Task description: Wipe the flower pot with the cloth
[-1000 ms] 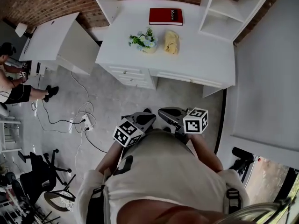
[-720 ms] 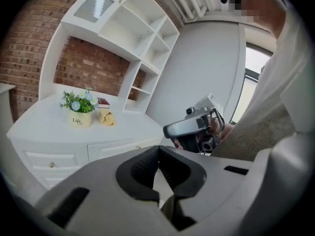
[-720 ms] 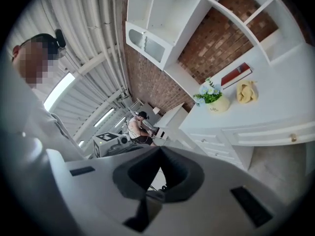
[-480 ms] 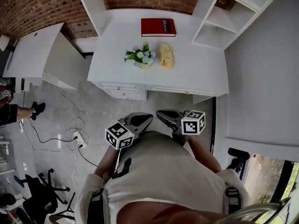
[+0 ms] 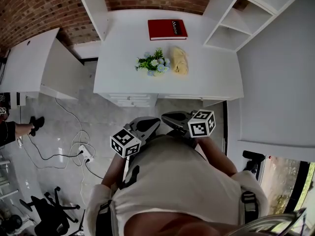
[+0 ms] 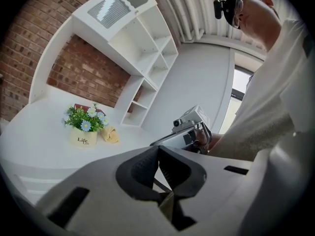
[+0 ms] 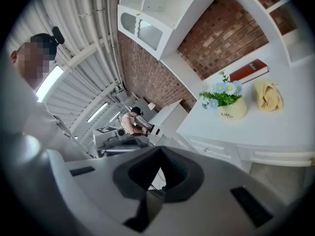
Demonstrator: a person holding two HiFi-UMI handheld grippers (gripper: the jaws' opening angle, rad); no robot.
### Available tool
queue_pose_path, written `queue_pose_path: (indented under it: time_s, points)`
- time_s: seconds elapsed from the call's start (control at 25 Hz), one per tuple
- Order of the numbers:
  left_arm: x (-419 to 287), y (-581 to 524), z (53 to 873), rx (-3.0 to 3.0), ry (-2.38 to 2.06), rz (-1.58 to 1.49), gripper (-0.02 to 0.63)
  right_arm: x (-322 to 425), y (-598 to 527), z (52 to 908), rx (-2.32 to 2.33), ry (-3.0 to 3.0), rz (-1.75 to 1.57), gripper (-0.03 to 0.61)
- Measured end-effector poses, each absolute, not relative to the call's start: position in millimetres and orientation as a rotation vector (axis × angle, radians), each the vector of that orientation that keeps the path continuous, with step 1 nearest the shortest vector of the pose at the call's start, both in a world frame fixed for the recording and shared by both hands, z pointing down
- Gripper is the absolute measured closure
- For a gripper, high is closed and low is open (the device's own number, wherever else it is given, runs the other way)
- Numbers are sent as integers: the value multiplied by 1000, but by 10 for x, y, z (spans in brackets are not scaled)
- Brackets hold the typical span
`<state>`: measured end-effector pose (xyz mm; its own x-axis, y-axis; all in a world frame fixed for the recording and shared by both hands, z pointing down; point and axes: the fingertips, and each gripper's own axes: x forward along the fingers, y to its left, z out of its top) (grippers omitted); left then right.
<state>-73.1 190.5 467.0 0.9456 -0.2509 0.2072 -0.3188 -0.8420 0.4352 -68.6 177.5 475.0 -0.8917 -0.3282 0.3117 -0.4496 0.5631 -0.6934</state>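
Note:
A cream flower pot (image 5: 156, 64) with green leaves and pale blue flowers stands on the white desk (image 5: 123, 68); it shows too in the left gripper view as the pot (image 6: 83, 137) and in the right gripper view as the pot (image 7: 232, 111). A crumpled yellow cloth (image 5: 179, 60) lies just right of it, also seen as the cloth (image 6: 110, 135) and the cloth (image 7: 268, 95). My left gripper (image 5: 151, 124) and right gripper (image 5: 168, 118) are held close to my body, well short of the desk, both shut with nothing between the jaws.
A red book (image 5: 167, 29) lies at the back of the desk. White shelves (image 5: 241, 18) stand at the desk's right, a second white table (image 5: 29, 63) to the left. Cables and a power strip (image 5: 82, 153) lie on the floor. A seated person (image 7: 133, 122) is far off.
The desk with pot, cloth and book has shifted in the head view as I moved along the floor. Both grippers stayed shut at my chest.

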Motion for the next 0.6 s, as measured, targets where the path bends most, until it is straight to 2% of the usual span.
queue_pose_path:
  time_s: [0.6]
  points:
    - [-431,1234,4794,2580,-500,313,592,-264,924,4881,678,-2619,1420,568]
